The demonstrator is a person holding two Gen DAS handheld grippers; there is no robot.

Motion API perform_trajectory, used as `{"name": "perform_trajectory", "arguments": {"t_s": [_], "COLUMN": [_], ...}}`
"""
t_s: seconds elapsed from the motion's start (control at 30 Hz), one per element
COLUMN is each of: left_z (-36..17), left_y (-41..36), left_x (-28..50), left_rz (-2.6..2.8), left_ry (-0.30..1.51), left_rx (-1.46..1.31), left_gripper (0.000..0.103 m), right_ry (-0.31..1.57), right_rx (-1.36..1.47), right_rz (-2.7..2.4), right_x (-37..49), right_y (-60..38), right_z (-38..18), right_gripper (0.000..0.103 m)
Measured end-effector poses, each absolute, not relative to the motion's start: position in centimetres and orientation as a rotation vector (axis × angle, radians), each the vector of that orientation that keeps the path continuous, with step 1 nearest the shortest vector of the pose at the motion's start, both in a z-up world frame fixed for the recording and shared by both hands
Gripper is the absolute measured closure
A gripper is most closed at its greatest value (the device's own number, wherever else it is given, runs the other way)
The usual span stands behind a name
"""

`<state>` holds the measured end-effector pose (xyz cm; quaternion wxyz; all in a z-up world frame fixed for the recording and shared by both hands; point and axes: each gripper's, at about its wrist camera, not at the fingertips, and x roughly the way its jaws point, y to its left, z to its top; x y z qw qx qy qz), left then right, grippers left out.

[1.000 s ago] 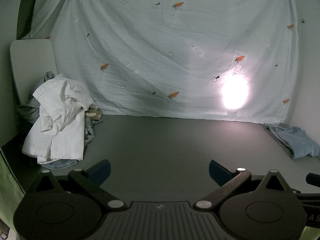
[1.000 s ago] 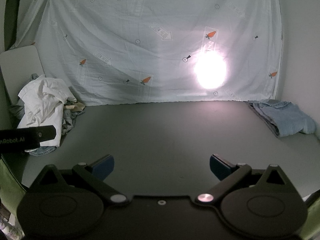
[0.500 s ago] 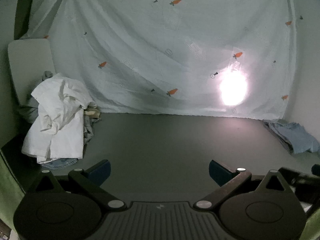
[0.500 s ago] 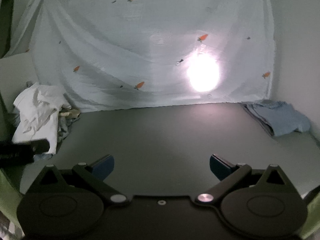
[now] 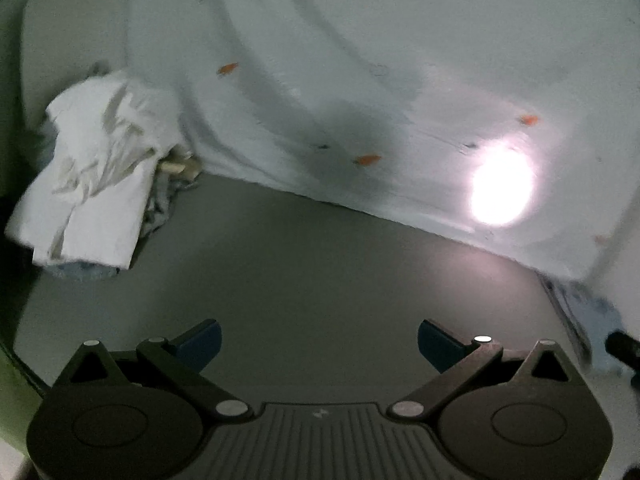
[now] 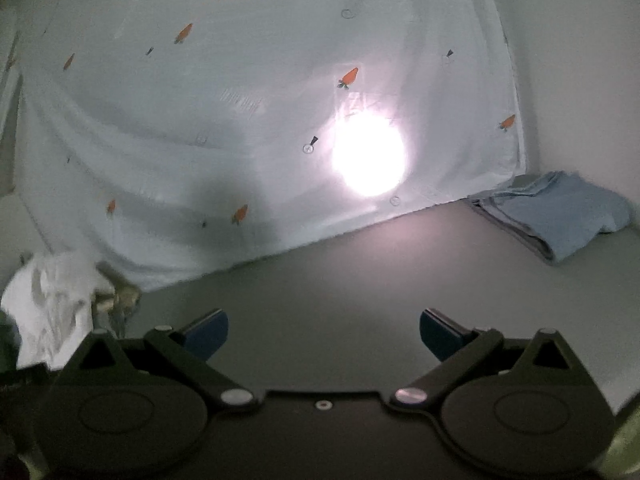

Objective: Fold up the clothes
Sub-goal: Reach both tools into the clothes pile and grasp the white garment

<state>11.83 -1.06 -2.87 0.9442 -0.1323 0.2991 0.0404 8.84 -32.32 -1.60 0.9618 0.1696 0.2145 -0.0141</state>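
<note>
Left wrist: left gripper point(image 5: 318, 340) spread wide, empty, over bare desk point(image 5: 320, 272); crumpled white garment point(image 5: 92, 184) heaped far left, unfolded.
Right wrist: right gripper point(image 6: 324, 330) spread wide, empty; folded blue garment point(image 6: 560, 212) far right. One folded, heap left.

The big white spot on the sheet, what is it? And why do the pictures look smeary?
In the left wrist view the spot is glare from a light on the sheet, washing out the print; the white clothes and carrots look smeared by motion blur. In the right wrist view the same glare shows, the edges bend from the fisheye lens, and the blue clothes look sharper.
</note>
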Motion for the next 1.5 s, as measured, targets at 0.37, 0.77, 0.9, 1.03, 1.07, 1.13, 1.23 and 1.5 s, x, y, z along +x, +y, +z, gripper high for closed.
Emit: {"name": "perform_trajectory", "arguments": {"t_s": [0.37, 0.77, 0.9, 1.03, 1.07, 1.13, 1.23, 1.5], "left_z": [-0.4, -2.2, -3.4, -4.6, -4.9, -5.5, -6.0, -7.7], "left_y": [8.7, 26.2, 32.3, 38.1, 39.2, 41.4, 43.3, 44.5], "left_x": [18.8, 25.5, 28.7, 31.7, 32.2, 33.3, 34.2, 36.7], "left_rz": [0.355, 0.56, 0.602, 0.642, 0.648, 0.661, 0.662, 0.64], "left_ry": [0.624, 0.59, 0.592, 0.596, 0.602, 0.613, 0.612, 0.641], "left_rx": [-0.56, -0.628, -0.65, -0.674, -0.682, -0.699, -0.738, -0.753], "left_gripper": [0.0, 0.0, 0.0, 0.0, 0.0, 0.0, 0.0, 0.0], "right_ry": [0.614, 0.937, 1.012, 1.125, 1.165, 1.237, 1.275, 1.208], "right_rx": [0.48, 0.923, 1.089, 1.293, 1.362, 1.474, 1.527, 1.256], "right_rz": [0.258, 0.55, 0.636, 0.737, 0.748, 0.76, 0.805, 0.914], "right_x": [25.9, 39.8, 43.5, 46.4, 46.9, 47.7, 48.4, 50.9], "right_y": [-30.6, -13.3, -4.8, 4.1, 6.2, 10.1, 14.6, 21.7], "right_z": [-3.9, -9.0, -10.0, -11.5, -12.0, -12.8, -12.2, -6.0], "right_gripper": [0.008, 0.043, 0.056, 0.057, 0.055, 0.051, 0.045, 0.025]}}
